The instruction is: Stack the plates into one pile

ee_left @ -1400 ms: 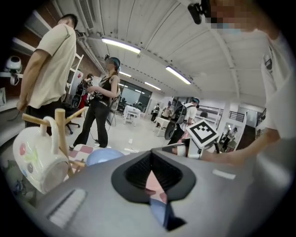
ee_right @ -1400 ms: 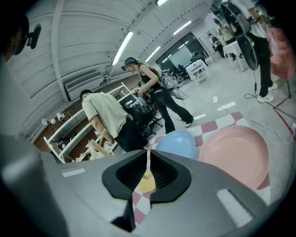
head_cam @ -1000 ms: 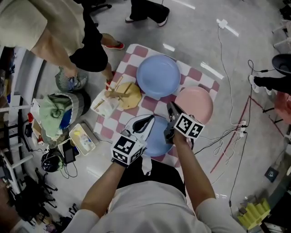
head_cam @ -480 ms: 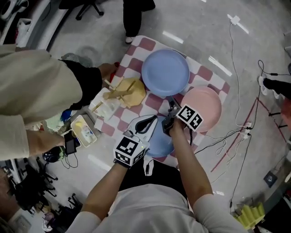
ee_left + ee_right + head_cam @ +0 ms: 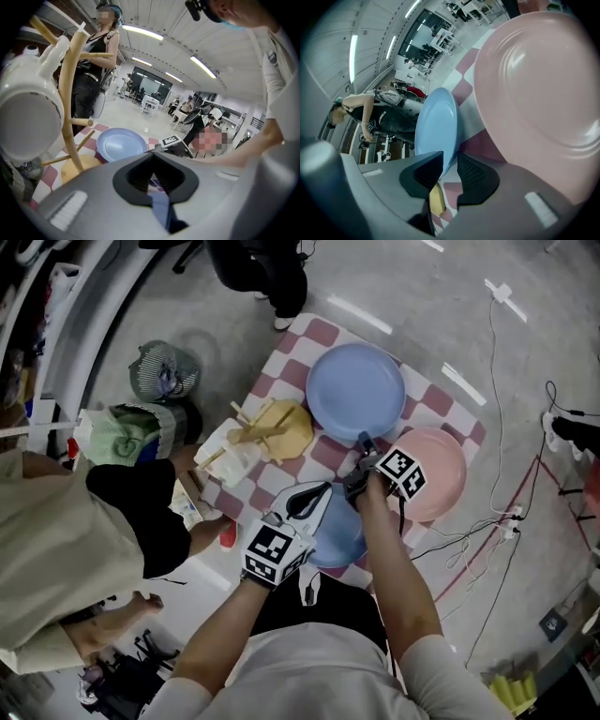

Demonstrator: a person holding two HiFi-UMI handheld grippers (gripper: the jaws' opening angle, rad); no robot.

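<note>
Pinching the rim of the near blue plate [image 5: 342,535], the left gripper [image 5: 319,495] has its jaws pressed tight, at the checked cloth's [image 5: 323,334] front edge. The right gripper [image 5: 364,442] straddles the far blue plate [image 5: 354,390] rim, jaws slightly apart, with the pink plate [image 5: 436,474] just beside.

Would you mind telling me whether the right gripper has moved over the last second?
Yes. The right gripper has advanced away from the person, toward the far light blue round plate; its open jaws now straddle that plate's near rim.
</note>
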